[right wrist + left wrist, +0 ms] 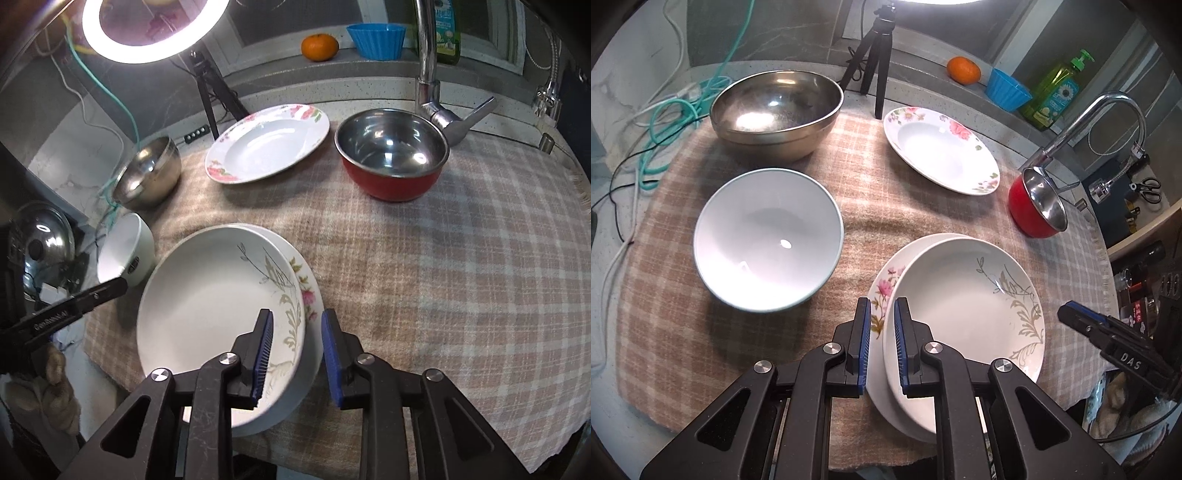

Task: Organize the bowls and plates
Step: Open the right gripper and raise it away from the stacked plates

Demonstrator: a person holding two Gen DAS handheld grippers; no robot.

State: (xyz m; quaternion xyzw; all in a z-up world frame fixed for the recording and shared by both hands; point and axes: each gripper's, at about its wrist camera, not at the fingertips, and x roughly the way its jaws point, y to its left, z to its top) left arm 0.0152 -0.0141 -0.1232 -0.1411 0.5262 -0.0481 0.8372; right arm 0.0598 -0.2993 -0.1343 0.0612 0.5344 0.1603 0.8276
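Note:
A white plate with a grey leaf pattern (964, 295) (210, 299) lies stacked on a pink-flowered plate (884, 291) (308, 291) at the near edge of the checked cloth. My left gripper (881, 314) is open, its jaws straddling the stack's left rim. My right gripper (297, 328) is open, its jaws either side of the stack's right rim; it also shows in the left wrist view (1086, 321). A second flowered plate (938, 147) (269, 142), a white bowl (768, 236) (127, 254), a steel bowl (775, 110) (149, 173) and a red bowl (1036, 206) (391, 162) stand apart.
A tripod (873, 55) and ring light (147, 29) stand at the back. A faucet (1100, 118) (432, 85) rises at the right. An orange (963, 70), a blue cup (1006, 88) and a soap bottle (1056, 92) sit on the ledge. Cables (665, 122) lie at the left.

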